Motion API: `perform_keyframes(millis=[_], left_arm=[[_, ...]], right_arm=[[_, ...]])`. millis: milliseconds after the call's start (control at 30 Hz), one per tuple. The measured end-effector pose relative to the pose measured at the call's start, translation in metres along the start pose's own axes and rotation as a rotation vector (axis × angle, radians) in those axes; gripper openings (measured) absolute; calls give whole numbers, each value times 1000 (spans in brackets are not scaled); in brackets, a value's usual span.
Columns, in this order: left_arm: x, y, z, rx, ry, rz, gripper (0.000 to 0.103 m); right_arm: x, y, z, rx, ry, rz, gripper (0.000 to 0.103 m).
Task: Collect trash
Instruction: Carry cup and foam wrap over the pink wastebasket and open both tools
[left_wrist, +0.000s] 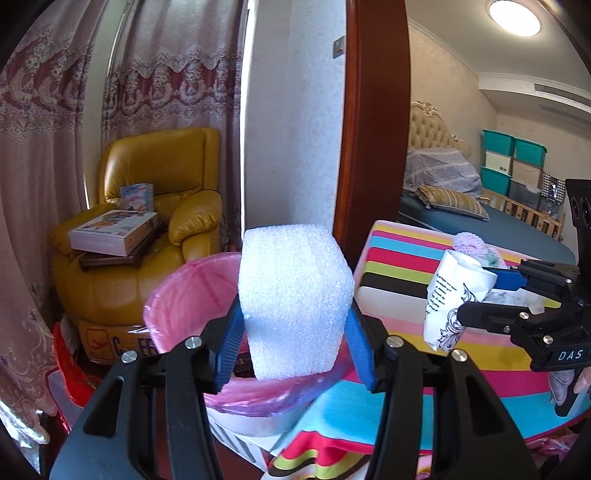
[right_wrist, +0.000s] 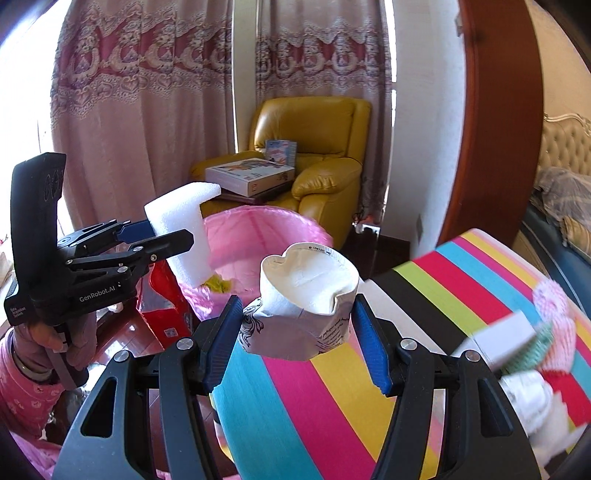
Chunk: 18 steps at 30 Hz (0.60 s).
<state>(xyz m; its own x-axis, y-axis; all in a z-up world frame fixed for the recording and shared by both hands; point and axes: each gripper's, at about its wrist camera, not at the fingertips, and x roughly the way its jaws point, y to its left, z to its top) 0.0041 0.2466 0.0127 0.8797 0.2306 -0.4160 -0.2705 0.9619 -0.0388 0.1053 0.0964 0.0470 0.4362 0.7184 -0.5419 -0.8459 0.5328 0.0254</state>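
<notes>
You are gripping a white foam block (left_wrist: 293, 299) in your left gripper (left_wrist: 295, 332), its blue pads (left_wrist: 231, 338) pressing the block's two side faces, the jaws spread fairly wide around it. You are holding it just over the near rim of the pink-lined trash bin (left_wrist: 184, 291), probably so it drops inside the liner once you let go. In the right wrist view the block (right_wrist: 181, 225) is standing roughly upright, its long axis running top to bottom and leaning a little, its lower end pointing down into the bin (right_wrist: 266, 236).

Your right gripper (right_wrist: 299, 332) is clamping a crumpled paper cup (right_wrist: 306, 295) between its pads, also at a wide-ish opening. You are keeping it above the striped tablecloth (right_wrist: 332, 406), beside the bin, likely waiting its turn. The cup's open mouth is facing up and back toward the camera; its axis is tilting, base away from you.

More scraps (right_wrist: 532, 339) are lying on the cloth to your right, blurred.
</notes>
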Motion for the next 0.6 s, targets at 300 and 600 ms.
perform_keyframes(millis=[300,600], left_arm=[[9,40,6,-43,4,51,50],[46,67,10,-96,42,54,50]], right_arm=[[37,20,33,-23,3,28,58],[79,29,56,-41,13,0,58]])
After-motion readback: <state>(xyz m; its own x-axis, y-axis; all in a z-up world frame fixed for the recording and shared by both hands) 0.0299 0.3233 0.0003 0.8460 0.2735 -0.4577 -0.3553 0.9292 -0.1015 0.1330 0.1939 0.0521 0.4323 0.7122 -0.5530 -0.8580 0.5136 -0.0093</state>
